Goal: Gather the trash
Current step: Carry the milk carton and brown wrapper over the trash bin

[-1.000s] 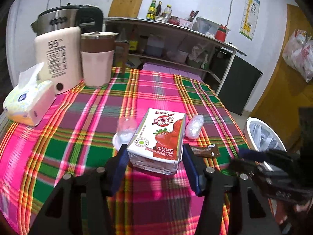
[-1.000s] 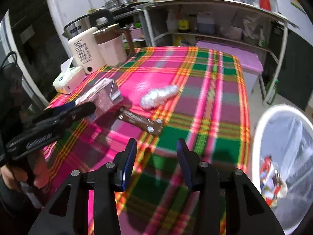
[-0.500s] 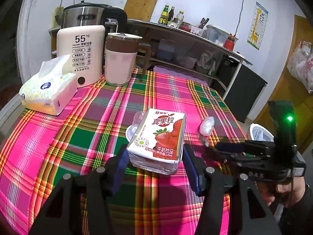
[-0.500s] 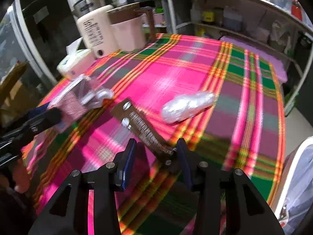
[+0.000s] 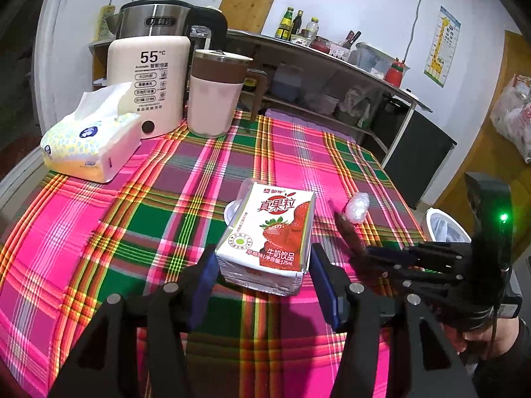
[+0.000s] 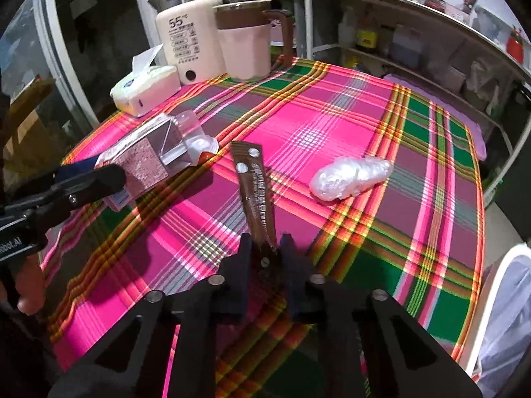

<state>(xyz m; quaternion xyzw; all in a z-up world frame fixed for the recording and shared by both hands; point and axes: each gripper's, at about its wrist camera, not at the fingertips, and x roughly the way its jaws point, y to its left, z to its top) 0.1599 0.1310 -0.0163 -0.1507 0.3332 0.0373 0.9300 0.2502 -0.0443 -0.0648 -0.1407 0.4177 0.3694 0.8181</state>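
Note:
My left gripper (image 5: 262,265) is shut on a strawberry milk carton (image 5: 268,235) and holds it over the plaid tablecloth (image 5: 159,205). My right gripper (image 6: 265,248) is shut on the near end of a brown wrapper (image 6: 255,192), which lies on the cloth. The wrapper also shows in the left wrist view (image 5: 346,232), with the right gripper (image 5: 371,252) on it. A crumpled clear plastic wad (image 6: 351,179) lies on the cloth to the right. A clear plastic cup (image 6: 194,132) lies beside the carton (image 6: 142,162). The white bin (image 6: 504,318) stands off the table's right edge.
A tissue pack (image 5: 89,139), a cream water heater (image 5: 149,86), a pink jug (image 5: 215,99) and a steel kettle (image 5: 156,21) stand at the table's far left. A shelf unit (image 5: 332,76) runs along the wall behind.
My right gripper has moved in over the brown wrapper and closed on its near end. My left gripper has kept hold of the carton and drawn back and up a little.

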